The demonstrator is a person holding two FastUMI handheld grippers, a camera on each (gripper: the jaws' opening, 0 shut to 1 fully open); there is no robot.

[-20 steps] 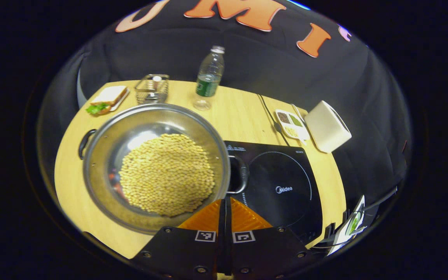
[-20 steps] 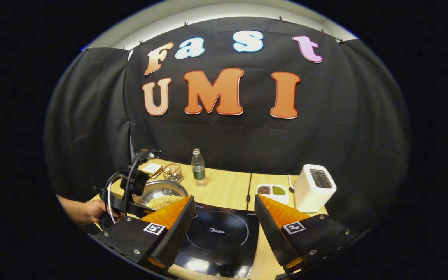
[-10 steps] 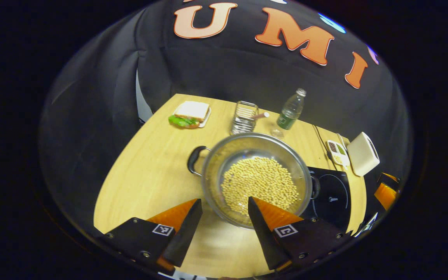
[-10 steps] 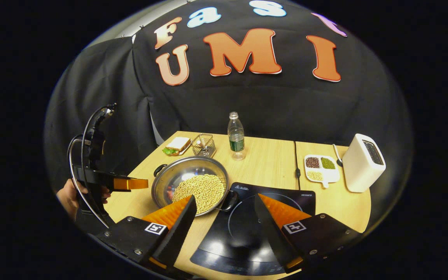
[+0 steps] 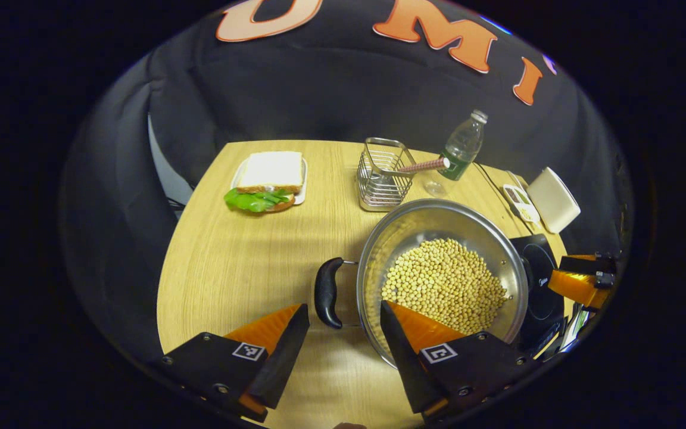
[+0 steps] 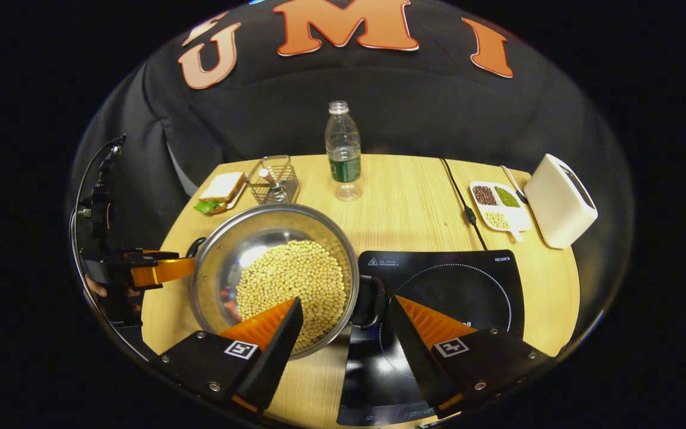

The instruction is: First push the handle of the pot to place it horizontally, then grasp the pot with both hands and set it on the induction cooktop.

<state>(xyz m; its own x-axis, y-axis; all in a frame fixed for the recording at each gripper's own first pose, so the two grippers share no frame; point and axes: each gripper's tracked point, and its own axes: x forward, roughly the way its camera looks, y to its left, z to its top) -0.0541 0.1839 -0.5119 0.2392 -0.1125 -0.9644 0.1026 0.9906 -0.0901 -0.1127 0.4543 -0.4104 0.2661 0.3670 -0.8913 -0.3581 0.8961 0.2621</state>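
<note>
The left claw [image 5: 340, 333], closed 1 s ago, is now standing apart w/ the pot's left handle [image 5: 327, 292] just ahead; the pot [image 6: 274, 271] is sitting on the worktop [image 5: 242, 250], touching the cooktop [image 6: 474, 280]. The right claw [image 6: 346, 333], also apart, is nearing the right handle [image 6: 373, 301]. Probably the two-hand grasp is coming next. Cooktop writing is too small to read.

A light wooden table [image 6: 414, 208] carries everything. On it stand a pot [image 6: 271, 238], induction cooktop [image 6: 456, 280], bottle [image 6: 343, 152], toaster [image 6: 559, 201], wire basket [image 6: 274, 179], sandwich plate [image 6: 219, 190] and divided dish [image 6: 496, 205].
</note>
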